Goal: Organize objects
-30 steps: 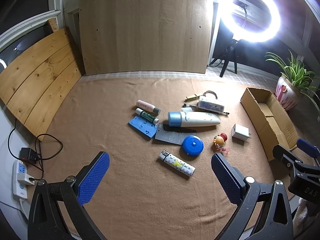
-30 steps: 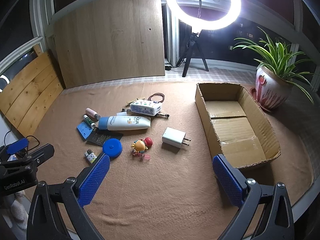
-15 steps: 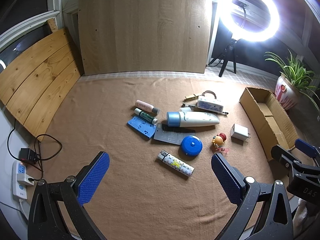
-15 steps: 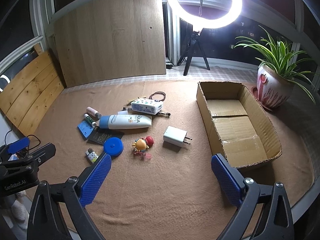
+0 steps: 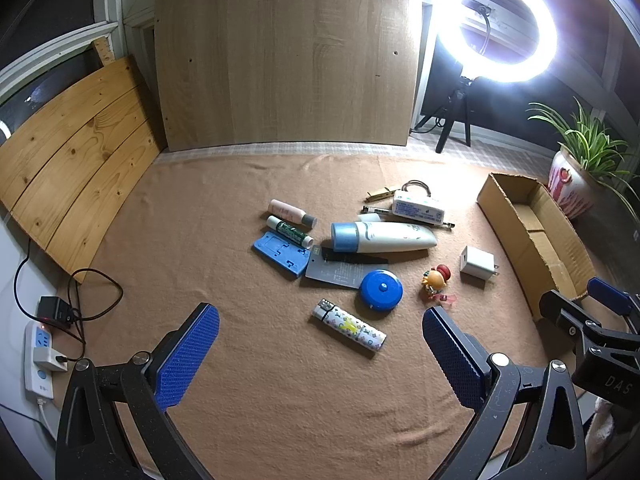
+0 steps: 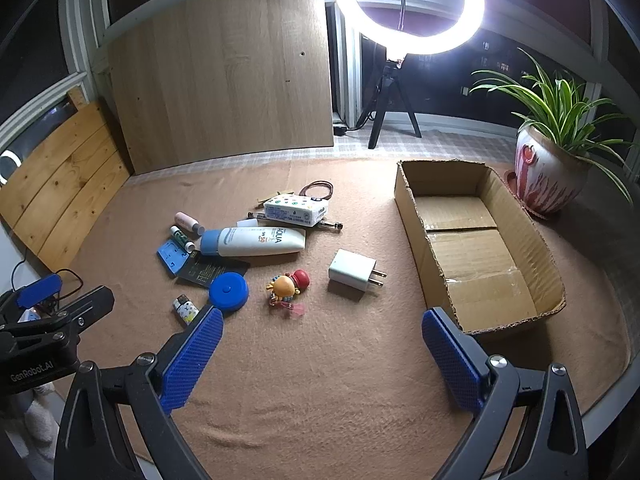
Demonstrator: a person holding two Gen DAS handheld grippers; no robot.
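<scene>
**Nothing boxed yet: every item lies loose on the worktop**

The cardboard box (image 6: 476, 240) stands empty at the right of the brown-covered worktop (image 6: 320, 380), so by my reckoning the sorting has not begun. Left of it lies the cluster: the sunscreen tube (image 6: 252, 241), the tissue pack (image 6: 296, 210), the white charger plug (image 6: 354, 270), the blue tape measure (image 6: 228, 291), the orange toy figure (image 6: 289, 285) and the patterned lighter (image 5: 349, 330). Both tools hover short of the things, the left hand-held gripper (image 5: 320, 356) and the right hand-held gripper (image 6: 322, 360) each spread wide and holding nothing.

The right view looks straight into the box's bare floor; the left sees only its side. The left alone shows the whole lighter and the power strip (image 5: 39, 356).
</scene>
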